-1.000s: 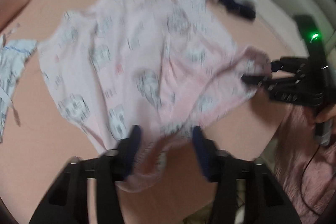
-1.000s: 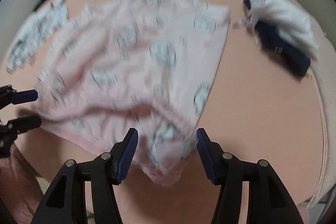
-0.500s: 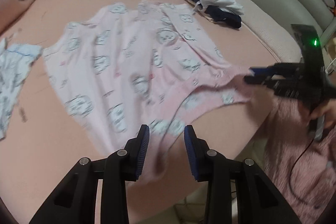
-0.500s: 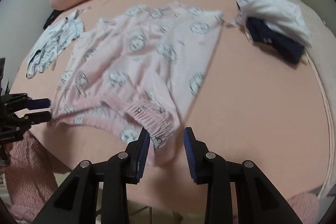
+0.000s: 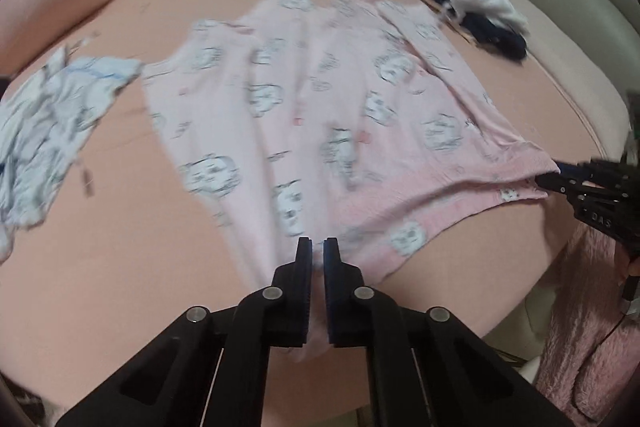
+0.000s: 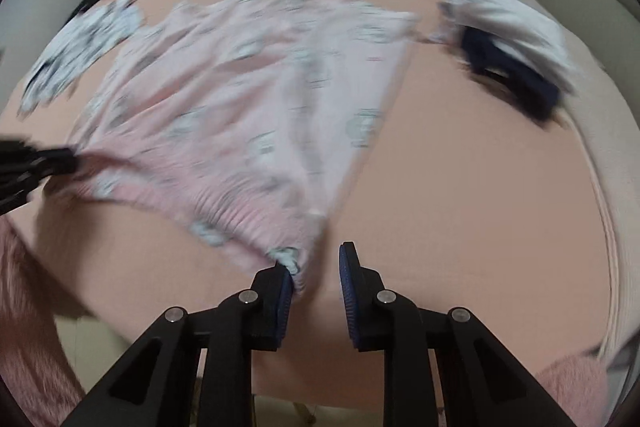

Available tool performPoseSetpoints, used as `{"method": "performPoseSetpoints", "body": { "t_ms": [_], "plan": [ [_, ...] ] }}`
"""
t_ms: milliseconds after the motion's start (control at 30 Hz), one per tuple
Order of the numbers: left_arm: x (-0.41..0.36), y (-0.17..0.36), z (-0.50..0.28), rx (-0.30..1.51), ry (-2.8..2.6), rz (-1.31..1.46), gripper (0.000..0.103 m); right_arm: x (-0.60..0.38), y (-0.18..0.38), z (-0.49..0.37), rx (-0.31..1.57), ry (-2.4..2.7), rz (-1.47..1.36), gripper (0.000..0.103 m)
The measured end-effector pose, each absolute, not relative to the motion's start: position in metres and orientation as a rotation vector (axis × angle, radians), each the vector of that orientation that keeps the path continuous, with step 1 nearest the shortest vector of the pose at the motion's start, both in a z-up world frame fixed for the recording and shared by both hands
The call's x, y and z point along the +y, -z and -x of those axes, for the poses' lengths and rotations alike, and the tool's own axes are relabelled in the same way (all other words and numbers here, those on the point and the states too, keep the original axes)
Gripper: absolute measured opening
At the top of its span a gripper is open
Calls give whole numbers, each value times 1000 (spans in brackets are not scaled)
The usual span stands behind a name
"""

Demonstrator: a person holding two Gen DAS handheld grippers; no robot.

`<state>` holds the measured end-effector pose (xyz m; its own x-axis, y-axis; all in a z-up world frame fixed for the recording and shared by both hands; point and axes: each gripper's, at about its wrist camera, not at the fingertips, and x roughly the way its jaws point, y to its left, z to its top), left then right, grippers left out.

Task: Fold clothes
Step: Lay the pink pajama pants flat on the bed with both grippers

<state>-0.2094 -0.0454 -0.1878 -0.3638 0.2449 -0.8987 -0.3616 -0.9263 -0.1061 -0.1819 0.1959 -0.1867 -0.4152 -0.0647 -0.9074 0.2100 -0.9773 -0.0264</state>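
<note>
Pale pink cartoon-print pyjama shorts (image 5: 320, 115) spread flat on peach bedsheet (image 5: 120, 267), waistband at near edge. Left gripper (image 5: 317, 247) pinching near-left waistband corner, jaws pressed together on fabric. Right gripper (image 6: 314, 267) jaws closing, gap remains; near-right waistband corner touching its left finger only. Navy-and-white clothes heap (image 5: 476, 11) far right.

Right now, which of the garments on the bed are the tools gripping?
The pink cat-print garment, spread mid-bed. Left tool pinches its waistband; right tool is closing on the other corner. The blue-white piece and navy-white pile lie untouched.

Both wrist views steeply down, close; share pink garment (image 5: 320, 115).
</note>
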Motion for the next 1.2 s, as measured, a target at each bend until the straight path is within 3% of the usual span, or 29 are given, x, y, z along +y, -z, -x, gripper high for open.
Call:
{"method": "performPoseSetpoints", "body": {
  "t_ms": [133,267,333,400,467,533,600,633,700,933,1033,1100,1200],
  "plan": [
    [-48,192,197,109,-2221,1552,5,209,191,180,78,2454,-1669,21],
    [-42,187,188,149,-2233,1496,8,196,173,172,155,2524,-1529,21],
    [-38,185,187,173,-2247,1470,16,191,171,173,173,2531,-1484,21],
    [-33,183,193,198,-2243,1473,37,192,177,177,198,2542,-1512,21],
    [-28,183,197,223,-2238,1486,45,198,183,180,224,2573,-1559,21],
    [-31,192,198,338,-2270,1535,43,214,188,179,208,2626,-1625,21],
    [-36,202,199,327,-2273,1583,23,235,193,180,76,2618,-1686,21],
    [-37,202,199,308,-2274,1577,22,240,193,180,18,2606,-1693,21],
    [-34,199,198,299,-2275,1552,8,238,189,180,18,2598,-1678,21],
    [-49,133,187,269,-2436,1358,6,219,119,169,125,2823,-1283,14],
    [-53,164,179,304,-2335,1504,6,215,156,170,149,2659,-1534,14],
    [-53,184,174,360,-2279,1572,6,221,187,169,63,2520,-1711,14],
    [-52,174,164,385,-2282,1521,6,231,166,161,-31,2583,-1606,14]
  ]
}}
